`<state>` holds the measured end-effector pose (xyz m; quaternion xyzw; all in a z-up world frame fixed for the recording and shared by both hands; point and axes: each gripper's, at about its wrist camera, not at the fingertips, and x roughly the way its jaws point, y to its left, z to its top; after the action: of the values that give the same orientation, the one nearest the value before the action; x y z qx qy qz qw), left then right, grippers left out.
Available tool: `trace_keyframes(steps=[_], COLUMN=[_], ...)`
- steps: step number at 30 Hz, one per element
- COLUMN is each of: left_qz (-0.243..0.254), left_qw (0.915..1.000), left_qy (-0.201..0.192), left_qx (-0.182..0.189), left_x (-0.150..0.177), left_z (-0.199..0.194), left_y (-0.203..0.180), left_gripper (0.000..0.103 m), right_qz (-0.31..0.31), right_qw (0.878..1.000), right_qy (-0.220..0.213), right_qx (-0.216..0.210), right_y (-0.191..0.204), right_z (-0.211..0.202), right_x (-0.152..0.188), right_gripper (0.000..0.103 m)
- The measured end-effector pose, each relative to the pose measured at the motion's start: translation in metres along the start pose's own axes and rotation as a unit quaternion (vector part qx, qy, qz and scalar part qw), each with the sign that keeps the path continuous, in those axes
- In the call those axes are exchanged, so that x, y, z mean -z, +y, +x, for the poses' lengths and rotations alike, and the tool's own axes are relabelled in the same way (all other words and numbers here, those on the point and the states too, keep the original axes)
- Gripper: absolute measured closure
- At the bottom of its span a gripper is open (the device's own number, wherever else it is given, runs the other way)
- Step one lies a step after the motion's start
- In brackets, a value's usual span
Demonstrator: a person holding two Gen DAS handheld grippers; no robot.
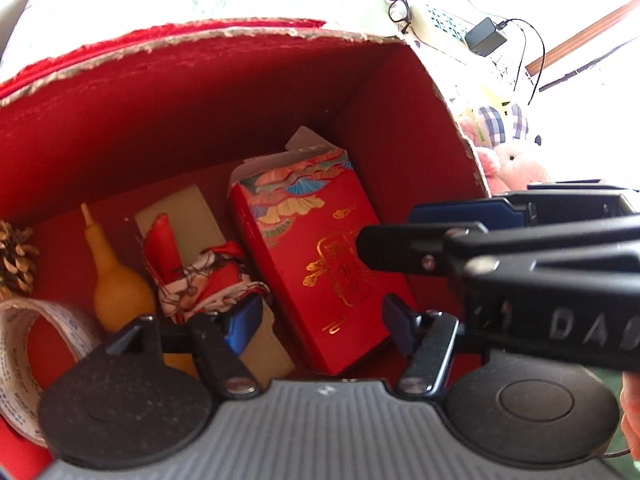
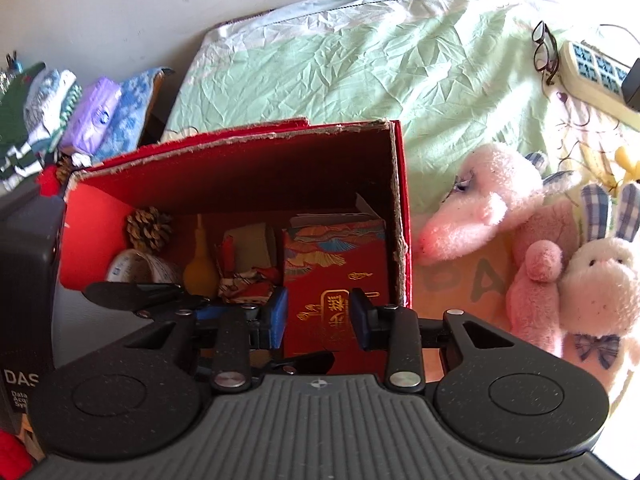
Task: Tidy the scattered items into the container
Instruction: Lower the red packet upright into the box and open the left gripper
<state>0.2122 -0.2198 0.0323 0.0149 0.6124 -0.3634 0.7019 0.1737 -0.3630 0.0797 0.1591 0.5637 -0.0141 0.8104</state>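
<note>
Both your left gripper (image 1: pixel 318 320) and right gripper (image 2: pixel 318 318) stand wide and hold nothing above the red box (image 2: pixel 400 200). Inside it, the red packet (image 1: pixel 320 264) lies at 3 o'clock of the yellow gourd (image 1: pixel 116 280).

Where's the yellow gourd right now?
The yellow gourd lies on the floor of the red box, left of centre in both wrist views, between the tape roll and the red-and-white cloth bundle.
</note>
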Motion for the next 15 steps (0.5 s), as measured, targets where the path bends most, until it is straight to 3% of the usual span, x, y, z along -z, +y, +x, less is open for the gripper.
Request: trace_keyframes(steps=[6,11,15], left_qz=[0.022,0.028,0.047], left_qw=[0.9986,0.9963,0.9905], left_qy=[-0.034,-0.063,-0.084], left_qx=[-0.033,-0.052,-0.098], left_x=[0.004,0.012,0.020], left_z=[-0.013,-0.026,-0.036], left_y=[-0.005,0.003,0.004], left_gripper=[0.036,0.036,0.036], right_qz=[-0.011,-0.043,-0.049], right_qw=[1.000,0.998,0.998], right_qy=[-0.018,-0.034,-0.044], right_qx=[-0.022,-0.001,-0.004], right_y=[0.009,0.026,0.036], right_z=[0.007,0.013,0.016], right_x=[0.001,0.002,0.004], right_gripper=[0.069,0.067,0.067])
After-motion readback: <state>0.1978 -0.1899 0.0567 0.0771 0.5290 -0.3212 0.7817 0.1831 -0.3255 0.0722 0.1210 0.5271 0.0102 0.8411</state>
